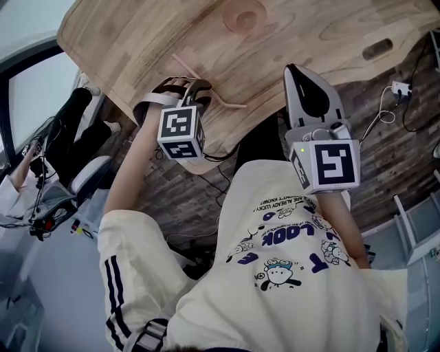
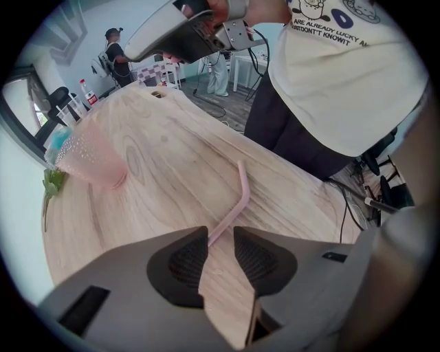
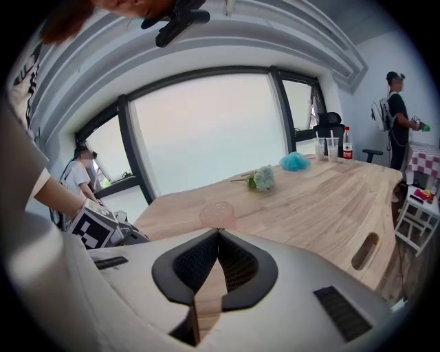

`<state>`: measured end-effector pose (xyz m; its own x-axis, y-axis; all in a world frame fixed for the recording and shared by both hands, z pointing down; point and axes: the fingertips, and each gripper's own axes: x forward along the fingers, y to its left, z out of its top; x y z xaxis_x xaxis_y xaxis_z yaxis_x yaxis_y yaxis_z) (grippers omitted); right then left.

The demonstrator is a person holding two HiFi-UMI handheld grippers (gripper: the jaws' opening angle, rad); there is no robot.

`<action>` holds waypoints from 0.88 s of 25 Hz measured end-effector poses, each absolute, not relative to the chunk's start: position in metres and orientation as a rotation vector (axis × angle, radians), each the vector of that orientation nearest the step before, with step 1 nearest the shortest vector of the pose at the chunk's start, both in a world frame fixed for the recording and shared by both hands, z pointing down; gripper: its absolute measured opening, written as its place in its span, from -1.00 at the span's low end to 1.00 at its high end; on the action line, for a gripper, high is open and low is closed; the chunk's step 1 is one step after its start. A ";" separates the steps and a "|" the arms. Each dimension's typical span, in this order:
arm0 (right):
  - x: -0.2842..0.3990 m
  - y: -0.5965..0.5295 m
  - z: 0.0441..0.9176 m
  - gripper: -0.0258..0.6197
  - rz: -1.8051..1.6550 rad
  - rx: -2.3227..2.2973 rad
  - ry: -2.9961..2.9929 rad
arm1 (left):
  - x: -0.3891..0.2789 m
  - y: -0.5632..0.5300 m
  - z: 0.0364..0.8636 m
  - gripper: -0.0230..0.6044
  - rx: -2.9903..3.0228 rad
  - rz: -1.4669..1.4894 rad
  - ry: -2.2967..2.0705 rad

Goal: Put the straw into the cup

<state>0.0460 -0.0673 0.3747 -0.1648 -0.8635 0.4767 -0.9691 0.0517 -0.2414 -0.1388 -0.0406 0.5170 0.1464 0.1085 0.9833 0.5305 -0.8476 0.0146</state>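
1. The person's bare left forearm reaches up from the lower left of the head view. Its hand is closed round the handle of the left gripper (image 1: 184,86), which is held low over the near edge of the wooden worktop (image 1: 130,34).
2. The left gripper's marker cube (image 1: 180,130) faces the head camera.
3. In the left gripper view the left gripper (image 2: 220,234) has its jaws a narrow gap apart, with bare wood showing between the pads. It grips nothing.
4. The pink straw (image 2: 242,196) lies flat on the worktop. Its near end reaches the opening between the left jaw tips, and its bent part angles away toward the person's body.
5. In the head view the straw (image 1: 187,69) shows just beyond the left gripper, with its short bent end out to the right.
6. The cup (image 1: 242,15) stands upright, well apart from the straw, farther in on the worktop. It is pale pink and see-through (image 2: 93,161).
7. The right gripper (image 1: 291,70) is held close to the body, with its cube (image 1: 331,165) just above the shirt, and it points out over the worktop edge.
8. In its own view the right gripper (image 3: 218,232) has its jaw tips pressed together with nothing between them. The cup (image 3: 217,214) sits straight ahead of it.
9. The cream shirt (image 1: 289,261) carries the word "LOOK". A line on it reads "ARE ALREADY LUCKY" (image 2: 330,33).
10. A bottle (image 3: 346,148) with a red label stands at the far end of the worktop. Its print is too small to read.
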 end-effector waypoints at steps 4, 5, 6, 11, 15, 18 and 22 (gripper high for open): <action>0.047 -0.069 0.376 -0.92 0.774 1.896 -2.111 | -0.136 -0.042 0.517 -0.47 -2.091 -1.743 -0.638; 0.048 -0.069 0.376 -0.92 0.774 1.898 -2.110 | -0.134 -0.042 0.516 -0.47 -2.098 -1.738 -0.641; 0.048 -0.069 0.376 -0.92 0.774 1.900 -2.108 | -0.132 -0.041 0.514 -0.47 -2.103 -1.731 -0.645; 0.052 -0.070 0.374 -0.92 0.773 1.916 -2.101 | -0.131 -0.035 0.515 -0.47 -2.040 -1.724 -0.713; 0.055 -0.071 0.373 -0.92 0.766 1.930 -2.095 | -0.130 -0.037 0.517 -0.47 -2.030 -1.709 -0.725; 0.057 -0.070 0.374 -0.92 0.771 1.943 -2.082 | -0.127 -0.035 0.518 -0.48 -2.024 -1.695 -0.749; 0.060 -0.070 0.373 -0.92 0.764 1.964 -2.070 | -0.129 -0.031 0.521 -0.54 -1.979 -1.690 -0.802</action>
<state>0.0602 -0.0698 0.3733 -0.1063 -0.8754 0.4717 -0.9719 -0.0087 -0.2351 -0.1287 -0.0314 0.5211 0.0971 0.1570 0.9828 0.6619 -0.7477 0.0541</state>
